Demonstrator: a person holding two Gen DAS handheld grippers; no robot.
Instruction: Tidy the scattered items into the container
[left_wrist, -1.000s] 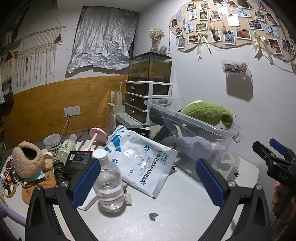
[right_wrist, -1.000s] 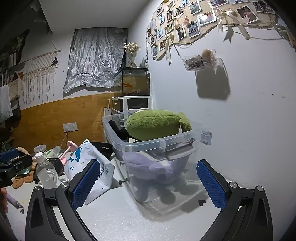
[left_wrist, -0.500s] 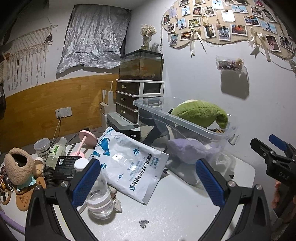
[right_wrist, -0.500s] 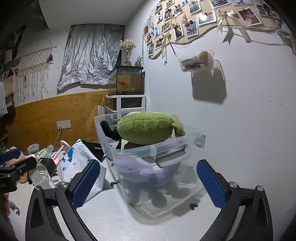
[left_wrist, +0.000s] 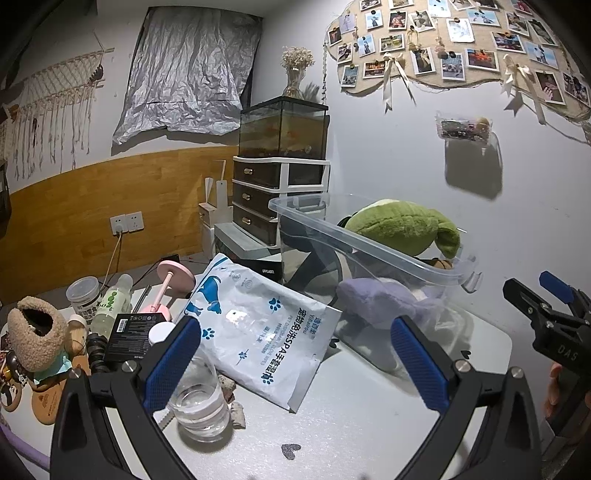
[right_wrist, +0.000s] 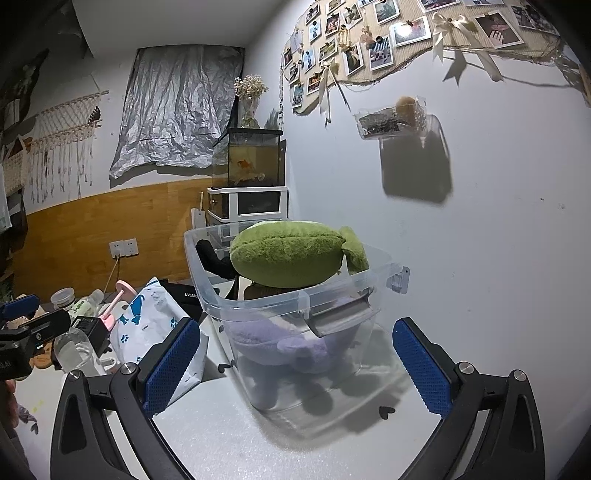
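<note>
A clear plastic bin (left_wrist: 376, 251) (right_wrist: 295, 299) stands by the wall, holding a green plush (left_wrist: 402, 225) (right_wrist: 291, 254) on top and a purple plush (left_wrist: 373, 299) (right_wrist: 295, 343) below. My left gripper (left_wrist: 295, 354) is open; a white paw-print bag (left_wrist: 258, 328) (right_wrist: 155, 321) lies between its fingers, and a clear water bottle (left_wrist: 195, 395) (right_wrist: 75, 350) sits behind the left fingertip. My right gripper (right_wrist: 295, 358) is open, facing the bin's near wall with nothing held.
At the left lie a black box (left_wrist: 129, 332), a pink stand (left_wrist: 170, 284), a green-print bottle (left_wrist: 110, 302), a white jar (left_wrist: 83, 295) and a fuzzy brown pouch (left_wrist: 33, 336). A drawer unit (left_wrist: 273, 195) with a fish tank (left_wrist: 282, 129) stands behind the bin.
The left gripper has moved forward and down; the water bottle now sits lower, behind its left finger. The right gripper has drifted slightly right, keeping the bin ahead.
</note>
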